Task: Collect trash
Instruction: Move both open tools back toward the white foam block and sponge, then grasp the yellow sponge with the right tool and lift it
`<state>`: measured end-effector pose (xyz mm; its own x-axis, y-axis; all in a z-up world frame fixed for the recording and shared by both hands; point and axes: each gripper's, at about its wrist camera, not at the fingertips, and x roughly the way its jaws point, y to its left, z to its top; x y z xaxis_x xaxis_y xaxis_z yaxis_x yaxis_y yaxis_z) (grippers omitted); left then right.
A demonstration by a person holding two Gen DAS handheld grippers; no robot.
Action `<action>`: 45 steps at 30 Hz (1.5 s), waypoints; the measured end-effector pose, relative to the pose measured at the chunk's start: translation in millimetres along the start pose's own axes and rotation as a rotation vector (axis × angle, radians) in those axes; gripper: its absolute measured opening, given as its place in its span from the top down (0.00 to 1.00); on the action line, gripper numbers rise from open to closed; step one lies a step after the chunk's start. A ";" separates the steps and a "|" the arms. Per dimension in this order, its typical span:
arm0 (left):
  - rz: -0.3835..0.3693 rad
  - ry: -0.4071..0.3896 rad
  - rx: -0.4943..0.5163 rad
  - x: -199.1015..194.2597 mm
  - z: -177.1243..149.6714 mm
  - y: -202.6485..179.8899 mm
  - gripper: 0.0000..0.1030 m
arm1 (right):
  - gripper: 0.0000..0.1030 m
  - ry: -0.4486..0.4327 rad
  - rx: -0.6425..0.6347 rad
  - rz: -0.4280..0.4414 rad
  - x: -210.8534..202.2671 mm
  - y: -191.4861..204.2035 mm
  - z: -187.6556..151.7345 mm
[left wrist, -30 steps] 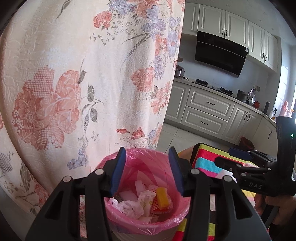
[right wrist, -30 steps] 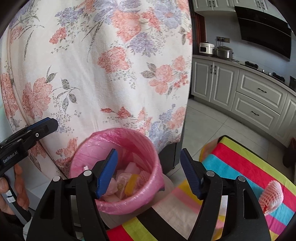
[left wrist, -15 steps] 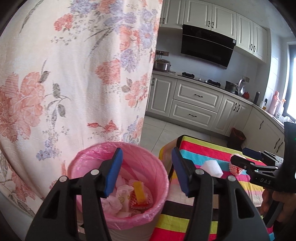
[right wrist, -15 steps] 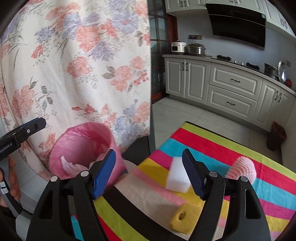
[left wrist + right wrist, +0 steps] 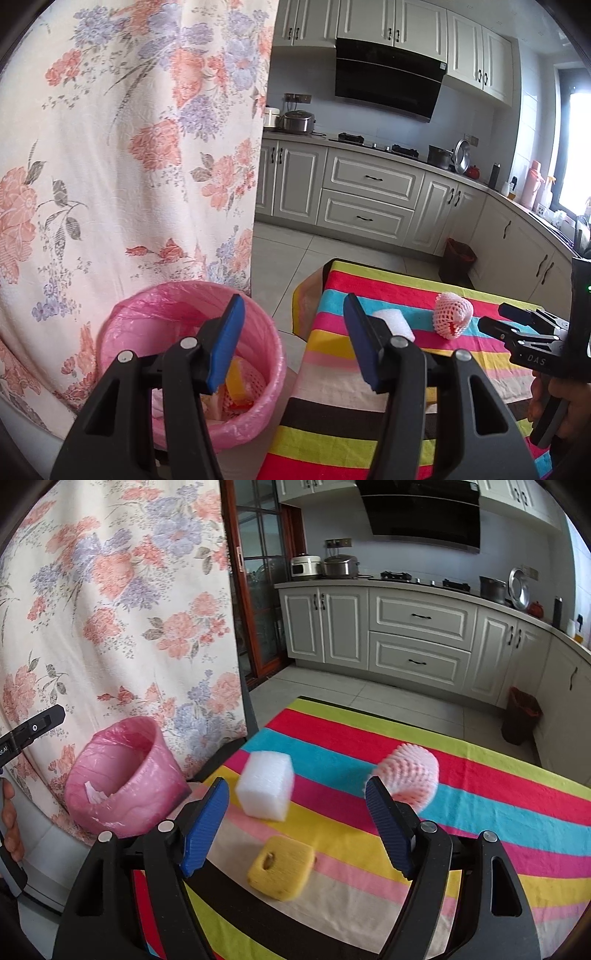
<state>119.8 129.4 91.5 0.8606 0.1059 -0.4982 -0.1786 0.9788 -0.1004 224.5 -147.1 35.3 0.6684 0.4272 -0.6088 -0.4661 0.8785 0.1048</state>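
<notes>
Right gripper (image 5: 297,825) held wide apart, empty; to be lowered squarely over yellow sponge (image 5: 282,867) near table (image 5: 517,775) front edge.

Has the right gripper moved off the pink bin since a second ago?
Yes. The right gripper has swung rightward: the pink-lined bin, earlier between its fingers, now sits left of them, and the white foam block and yellow sponge lie between them.
</notes>
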 end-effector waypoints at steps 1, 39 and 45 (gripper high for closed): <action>-0.005 0.001 0.004 1.0 0.2 -3.6 0.48 | 0.29 0.001 0.007 -0.003 -0.9 -4.4 -1.6; -0.117 0.087 0.055 35.9 -23.2 -63.1 0.44 | 0.24 0.163 0.059 -0.019 39.0 -15.3 -55.3; -0.149 0.101 0.045 40.2 -31.1 -66.1 0.44 | 0.25 0.228 0.048 -0.029 63.2 -2.8 -67.5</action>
<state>151.4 63.5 51.4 0.8234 -0.0568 -0.5646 -0.0291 0.9894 -0.1420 228.9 -137.0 -56.6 0.5306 0.3470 -0.7734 -0.4165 0.9014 0.1187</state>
